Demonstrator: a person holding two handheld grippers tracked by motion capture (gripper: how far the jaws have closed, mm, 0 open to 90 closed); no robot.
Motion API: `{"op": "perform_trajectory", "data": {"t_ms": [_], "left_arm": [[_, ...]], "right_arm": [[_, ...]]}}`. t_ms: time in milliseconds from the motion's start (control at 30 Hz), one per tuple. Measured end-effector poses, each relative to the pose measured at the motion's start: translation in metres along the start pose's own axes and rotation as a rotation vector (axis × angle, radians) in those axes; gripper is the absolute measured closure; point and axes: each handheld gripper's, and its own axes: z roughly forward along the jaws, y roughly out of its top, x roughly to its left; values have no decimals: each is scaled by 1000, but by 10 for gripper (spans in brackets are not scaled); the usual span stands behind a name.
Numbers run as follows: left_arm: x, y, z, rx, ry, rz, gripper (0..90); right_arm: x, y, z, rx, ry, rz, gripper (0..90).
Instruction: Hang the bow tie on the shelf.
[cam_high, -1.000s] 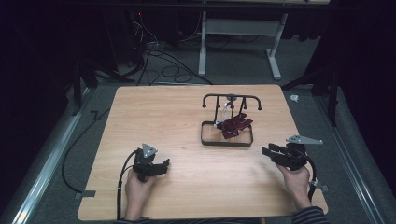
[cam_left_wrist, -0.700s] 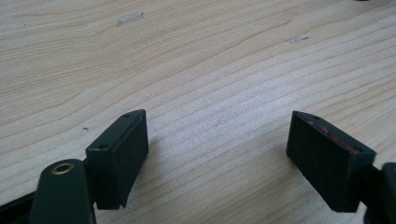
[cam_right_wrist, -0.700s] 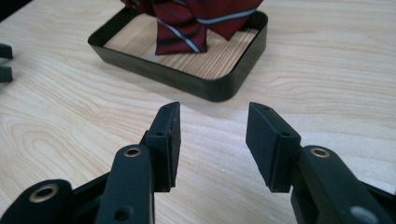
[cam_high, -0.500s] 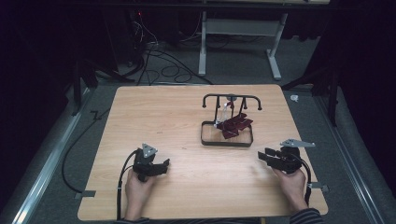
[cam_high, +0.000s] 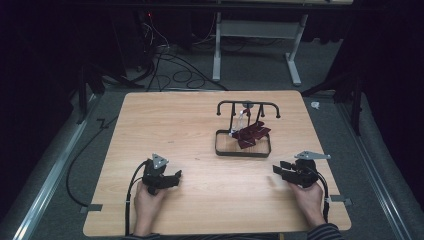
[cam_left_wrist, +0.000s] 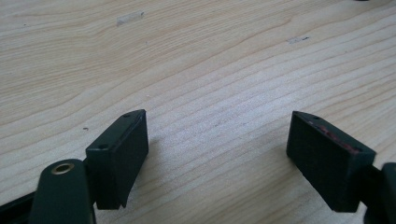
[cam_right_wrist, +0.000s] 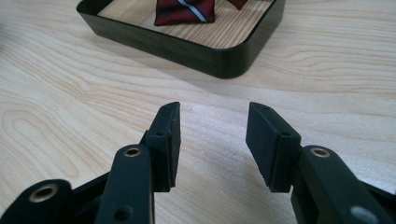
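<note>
Fingers of the right gripper (cam_right_wrist: 212, 144) are gaping empty toward the tie (cam_right_wrist: 185, 11) at twelve o'clock, readying a pick, while the left gripper (cam_left_wrist: 224, 154) is idling released over the desk (cam_high: 190, 125).

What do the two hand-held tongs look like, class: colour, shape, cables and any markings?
Both tongs are black. The left tongs carry a grey three-cornered plate on top and trail a black cable; the right tongs have the same plate and cable. Each has two flat, blocky black pads, with brass-ringed holes on the arms behind. One left pad shows reddish marks along its edge. A striped cuff shows at the right wrist.
</note>
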Motion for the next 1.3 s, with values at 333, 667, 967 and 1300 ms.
{"op": "perform_trajectory", "data": {"t_ms": [333,667,967,1300], "left_arm": [[0,0,0,0,0,0,212],[0,0,0,0,0,0,212],[0,0,0,0,0,0,212],[0,0,0,0,0,0,212]], "right_arm": [[4,-2,7,19,-10,-13,565],[7,-5,12,27,-20,-26,565],[10,-7,15,29,-33,-40,562],[18,-10,17,18,-79,-105,533]]}}
